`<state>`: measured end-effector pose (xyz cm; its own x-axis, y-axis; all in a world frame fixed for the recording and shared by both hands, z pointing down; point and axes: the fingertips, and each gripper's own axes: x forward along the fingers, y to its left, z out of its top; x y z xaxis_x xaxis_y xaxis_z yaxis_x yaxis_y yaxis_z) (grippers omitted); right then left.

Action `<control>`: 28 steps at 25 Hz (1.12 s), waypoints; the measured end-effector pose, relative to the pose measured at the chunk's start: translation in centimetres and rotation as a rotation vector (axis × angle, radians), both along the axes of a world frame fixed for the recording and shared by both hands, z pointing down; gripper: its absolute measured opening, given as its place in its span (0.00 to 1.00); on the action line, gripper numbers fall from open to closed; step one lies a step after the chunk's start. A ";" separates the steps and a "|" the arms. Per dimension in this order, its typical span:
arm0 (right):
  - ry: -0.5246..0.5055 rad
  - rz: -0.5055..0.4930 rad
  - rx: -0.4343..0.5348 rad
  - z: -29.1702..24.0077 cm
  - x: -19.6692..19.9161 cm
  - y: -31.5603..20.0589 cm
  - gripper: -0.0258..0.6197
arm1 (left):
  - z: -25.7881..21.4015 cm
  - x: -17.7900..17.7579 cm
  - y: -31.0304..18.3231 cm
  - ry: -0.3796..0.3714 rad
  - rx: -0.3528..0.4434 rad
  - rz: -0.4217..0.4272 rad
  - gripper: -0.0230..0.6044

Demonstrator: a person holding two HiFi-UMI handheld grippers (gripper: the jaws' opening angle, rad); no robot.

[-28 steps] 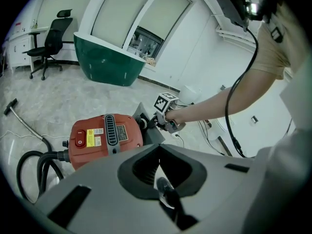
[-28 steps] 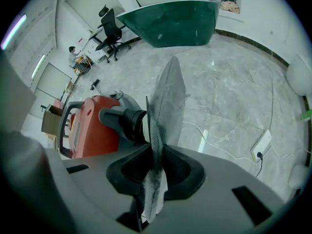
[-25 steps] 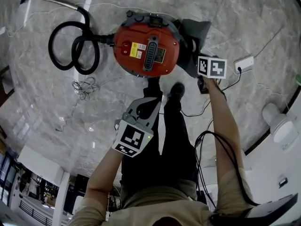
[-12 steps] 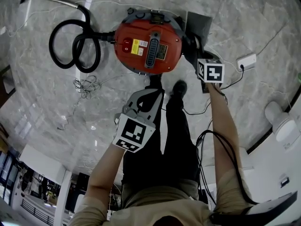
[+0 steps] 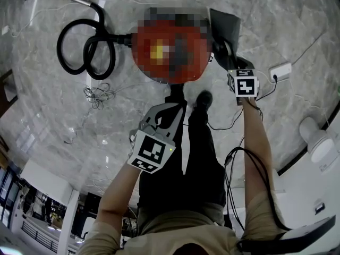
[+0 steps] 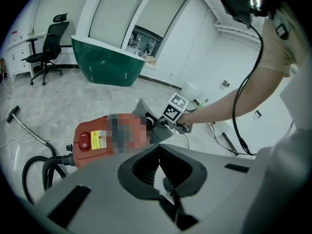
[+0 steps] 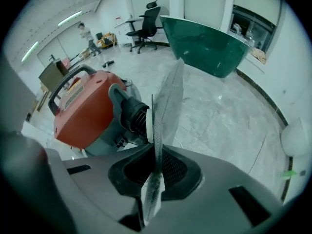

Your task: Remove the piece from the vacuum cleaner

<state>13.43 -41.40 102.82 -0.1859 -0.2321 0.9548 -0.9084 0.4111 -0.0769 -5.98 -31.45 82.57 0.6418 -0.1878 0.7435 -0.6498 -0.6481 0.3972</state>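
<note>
vacuum: round red vacuum cleaner [image 5: 142, 47] on the grey marble floor [image 5: 53, 116], top centre
hose: black coiled hose [image 5: 79, 44] loops off its left side, with a wand running to the top-left corner
piece: dark grey flat piece [image 5: 226, 25] stands off the vacuum's right edge
right gripper [image 5: 226, 57]: at the piece's lower end, marker cube facing the camera
left gripper [image 5: 178, 104]: over the person's black trousers [image 5: 196, 158], just below the vacuum, not touching it
power strip: white power strip [image 5: 280, 70] on the floor, right of the right gripper

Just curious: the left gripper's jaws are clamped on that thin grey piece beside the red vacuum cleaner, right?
Wrong side: the right gripper view shows the right gripper, jaws clamped on the thin grey piece beside the red vacuum cleaner.
</note>
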 end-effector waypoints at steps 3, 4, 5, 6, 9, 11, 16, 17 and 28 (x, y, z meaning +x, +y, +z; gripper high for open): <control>-0.001 0.015 0.012 0.1 0.4 -0.1 0.08 | 0.0 -0.1 0.1 -0.002 0.000 -0.002 0.04; 0.022 -0.015 0.022 0.1 0.5 -0.2 0.08 | 0.0 -0.2 0.1 -0.003 0.003 -0.003 0.04; 0.051 -0.051 0.033 0.0 0.5 -0.2 0.08 | 0.0 -0.4 0.0 -0.006 0.006 -0.004 0.04; 0.080 -0.079 0.044 0.0 0.5 -0.3 0.08 | 0.1 -0.7 0.0 -0.011 0.007 -0.007 0.04; 0.124 -0.092 0.073 0.0 0.8 -0.5 0.08 | 0.4 -1.0 0.0 -0.022 0.000 -0.018 0.04; 0.139 -0.097 0.086 0.2 1.2 -0.7 0.08 | 0.5 -0.7 -0.1 -0.021 0.002 -0.015 0.04; 0.194 -0.038 0.073 -0.1 5.8 -1.9 0.08 | 0.7 0.3 0.3 -0.005 -0.004 -0.003 0.04; 0.183 -0.033 0.068 -0.4 6.7 -1.9 0.08 | 0.7 0.4 0.3 -0.001 -0.005 -0.006 0.04; 0.114 -0.044 0.064 -1.0 6.3 -0.4 0.08 | 0.4 1.9 -0.1 -0.003 -0.001 0.008 0.04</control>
<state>19.68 -41.77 101.77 -0.0885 -0.2877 0.9536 -0.8906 0.4517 0.0536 -4.08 -31.56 83.01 0.6412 -0.1824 0.7454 -0.6458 -0.6529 0.3958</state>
